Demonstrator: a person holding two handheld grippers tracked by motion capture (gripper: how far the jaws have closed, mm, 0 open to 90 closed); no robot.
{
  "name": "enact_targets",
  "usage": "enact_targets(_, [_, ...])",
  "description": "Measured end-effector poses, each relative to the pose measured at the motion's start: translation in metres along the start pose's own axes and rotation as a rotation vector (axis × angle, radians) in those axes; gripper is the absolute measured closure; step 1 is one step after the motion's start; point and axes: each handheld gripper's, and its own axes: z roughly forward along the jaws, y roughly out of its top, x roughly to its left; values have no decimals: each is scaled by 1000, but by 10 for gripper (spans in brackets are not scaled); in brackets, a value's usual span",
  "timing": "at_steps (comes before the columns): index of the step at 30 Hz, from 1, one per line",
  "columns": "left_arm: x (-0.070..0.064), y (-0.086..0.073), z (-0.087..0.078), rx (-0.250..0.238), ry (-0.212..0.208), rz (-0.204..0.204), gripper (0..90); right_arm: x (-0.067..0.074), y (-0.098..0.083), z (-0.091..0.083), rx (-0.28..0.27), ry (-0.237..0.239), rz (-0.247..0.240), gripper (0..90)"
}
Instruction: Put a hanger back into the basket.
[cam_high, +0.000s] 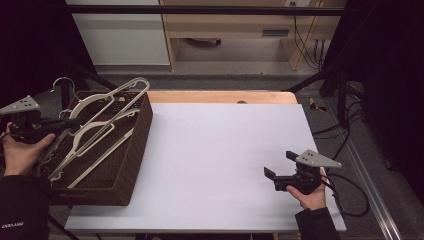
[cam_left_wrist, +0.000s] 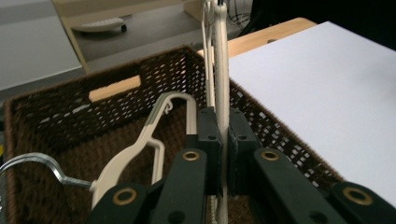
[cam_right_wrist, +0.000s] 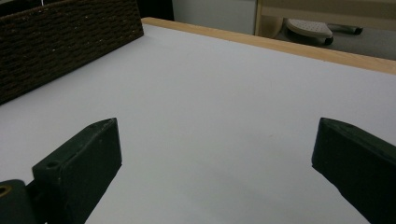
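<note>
Cream plastic marks the hanger (cam_left_wrist: 221, 70) clamped edge-on between the jaws of the left gripper (cam_left_wrist: 223, 140), its thin bar rising straight up out of them in the left gripper view. In the high view this gripper (cam_high: 47, 125) sits at the left edge of the table, held by a hand (cam_high: 20, 150) over the near-left side of a dark brown woven basket (cam_high: 140, 145). Several more cream hangers (cam_high: 100, 132) lie slanting in the basket, one upper loop poking over its far rim; a silver metal hook (cam_left_wrist: 32, 163) curls at the left. How many hangers lie there is hard to count, perhaps three or four.

On the right, the right gripper (cam_high: 280, 167) hovers just above the white table top (cam_high: 215, 150), jaws spread wide with nothing between them, well apart from the basket. Beyond the white surface runs a bare wooden edge (cam_high: 220, 96), and farther off stands pale wooden furniture (cam_high: 240, 30).
</note>
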Motion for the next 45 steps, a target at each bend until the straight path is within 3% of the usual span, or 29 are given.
enact_targets(4, [8,-8,0,23,16,-18,866,0,0,0,2,0,0,17])
enact_targets(8, [11,-14,0,57,22,-11,866,0,0,1,6,2,-4,17])
enact_targets(15, [11,-25,9,109,-5,-13,866,1,-1,2,9,2,-1,17])
enact_targets(27, [4,-53,46,203,-4,-108,861,0,-1,2,9,7,-5,17])
enact_targets(29, [7,-59,46,202,10,-138,855,1,0,2,9,10,-1,17])
enact_targets(32, [7,-63,46,254,71,-135,829,0,-1,3,11,9,-6,17])
enact_targets(36, [2,-58,35,196,152,-150,660,1,-1,3,14,9,-3,17])
enact_targets(38, [-3,-53,25,145,185,-148,630,1,-1,4,13,8,-4,17])
enact_targets(41, [-13,-46,10,66,198,-136,564,1,-1,4,12,7,-7,17])
enact_targets(45, [-38,-40,1,-6,159,-93,496,1,-1,3,11,7,-5,17])
